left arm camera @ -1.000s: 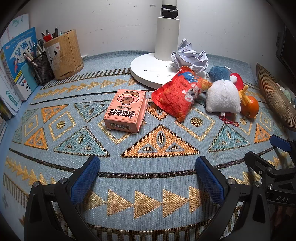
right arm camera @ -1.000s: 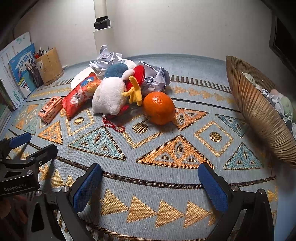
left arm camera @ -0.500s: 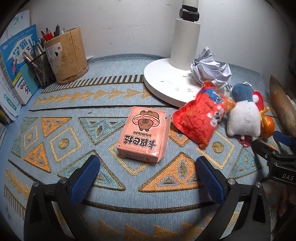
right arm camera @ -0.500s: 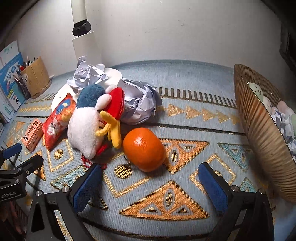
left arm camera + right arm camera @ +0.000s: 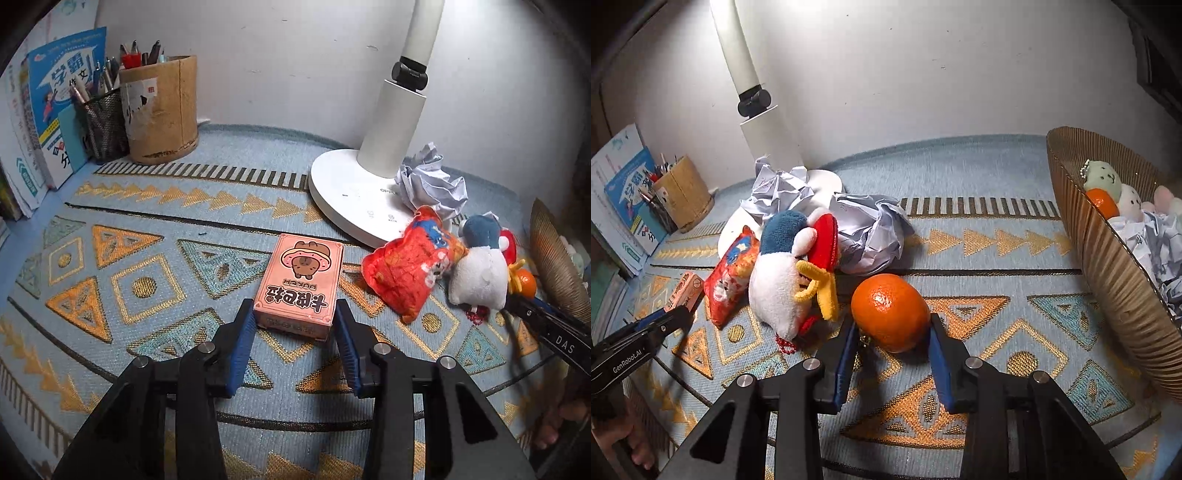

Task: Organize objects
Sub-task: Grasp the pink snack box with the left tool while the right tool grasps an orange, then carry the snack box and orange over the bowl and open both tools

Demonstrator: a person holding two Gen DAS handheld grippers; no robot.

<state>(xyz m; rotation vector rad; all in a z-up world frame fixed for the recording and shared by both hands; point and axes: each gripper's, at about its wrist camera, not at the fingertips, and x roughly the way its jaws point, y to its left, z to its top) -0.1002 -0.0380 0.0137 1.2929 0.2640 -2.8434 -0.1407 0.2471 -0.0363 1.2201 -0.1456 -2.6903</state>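
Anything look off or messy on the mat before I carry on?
Yes: behind the orange there is a heap. Two crumpled paper balls, a plush duck lying on its side and a red snack bag crowd the lamp base. Nothing looks spilled or broken.

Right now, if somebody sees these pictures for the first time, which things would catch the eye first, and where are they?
Probably the bright orange near the front of the patterned mat, with the right gripper closed on it. Next, the pink card box in mid-mat, clamped at its near end by the left gripper. Between them lies a white plush duck beside a red snack bag.
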